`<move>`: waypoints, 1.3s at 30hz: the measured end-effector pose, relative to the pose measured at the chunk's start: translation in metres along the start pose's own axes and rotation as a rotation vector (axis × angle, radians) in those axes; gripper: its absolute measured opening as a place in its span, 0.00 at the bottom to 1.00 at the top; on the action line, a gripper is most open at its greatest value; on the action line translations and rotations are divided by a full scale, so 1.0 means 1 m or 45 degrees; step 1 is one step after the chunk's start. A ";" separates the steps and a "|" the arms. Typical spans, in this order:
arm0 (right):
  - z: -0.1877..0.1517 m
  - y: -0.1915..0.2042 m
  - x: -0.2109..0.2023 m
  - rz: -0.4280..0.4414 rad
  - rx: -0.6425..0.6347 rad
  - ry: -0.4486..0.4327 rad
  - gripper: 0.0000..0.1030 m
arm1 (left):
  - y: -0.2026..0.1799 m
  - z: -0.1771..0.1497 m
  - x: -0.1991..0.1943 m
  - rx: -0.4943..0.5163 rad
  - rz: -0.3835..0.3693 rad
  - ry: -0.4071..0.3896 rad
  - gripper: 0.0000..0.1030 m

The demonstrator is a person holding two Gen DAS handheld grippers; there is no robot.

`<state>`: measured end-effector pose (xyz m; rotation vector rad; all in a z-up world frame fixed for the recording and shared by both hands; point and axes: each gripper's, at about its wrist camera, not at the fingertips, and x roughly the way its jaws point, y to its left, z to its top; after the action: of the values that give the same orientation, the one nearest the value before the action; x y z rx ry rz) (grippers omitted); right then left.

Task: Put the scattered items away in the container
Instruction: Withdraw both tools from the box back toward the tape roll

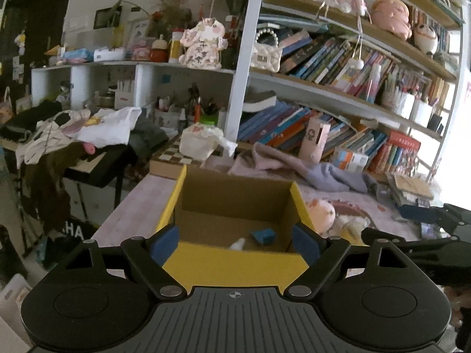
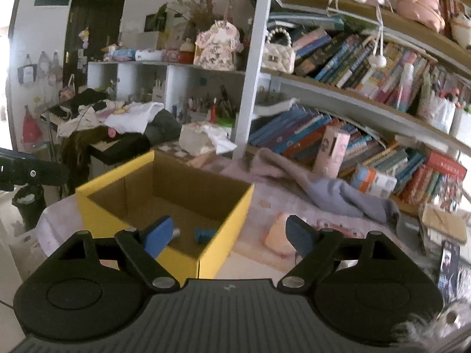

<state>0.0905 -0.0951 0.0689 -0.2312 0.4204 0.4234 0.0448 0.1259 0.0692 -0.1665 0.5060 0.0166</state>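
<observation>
Left gripper [image 1: 235, 242] was wide open, empty, lower centre over the yellow box [image 1: 235, 264]. Right gripper [image 2: 229, 238] was wide open, empty, straddling the box's right wall.

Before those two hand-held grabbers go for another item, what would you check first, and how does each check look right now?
1. Left gripper empty: ok, its blue fingers stand apart with nothing between them.
2. Right gripper empty: ok, fingers spread, nothing pinched.
3. Yellow cardboard box upright and open: ok.
4. Earlier items inside: ok, a small blue object and a small white object lie on the box floor.
5. Items left outside: not ok, a pink plush toy and a lilac-grey cloth lie on the table beside the box.
6. Which one is next: cannot tell.
</observation>
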 end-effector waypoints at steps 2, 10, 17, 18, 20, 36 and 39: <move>-0.008 0.000 -0.005 -0.011 0.020 0.014 0.81 | -0.003 -0.007 -0.002 0.005 0.003 0.018 0.84; -0.045 0.008 -0.019 -0.047 0.008 0.067 0.81 | -0.012 -0.038 -0.013 -0.024 0.004 0.073 0.84; -0.064 0.022 -0.032 0.004 -0.019 0.107 0.81 | -0.019 -0.064 -0.019 -0.037 0.016 0.133 0.84; -0.066 0.025 -0.034 0.012 -0.026 0.111 0.81 | -0.020 -0.068 -0.020 -0.041 0.014 0.138 0.84; -0.070 0.029 -0.037 0.034 -0.036 0.124 0.81 | -0.023 -0.074 -0.021 -0.042 0.003 0.154 0.84; -0.093 0.017 -0.050 -0.035 -0.058 0.272 0.82 | -0.060 -0.094 -0.002 0.031 -0.173 0.270 0.85; -0.098 0.009 -0.052 -0.067 -0.046 0.291 0.82 | -0.070 -0.094 0.006 0.044 -0.210 0.290 0.85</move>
<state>0.0096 -0.1351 0.0040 -0.3267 0.6294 0.3541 0.0087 0.0415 -0.0039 -0.1765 0.7181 -0.1739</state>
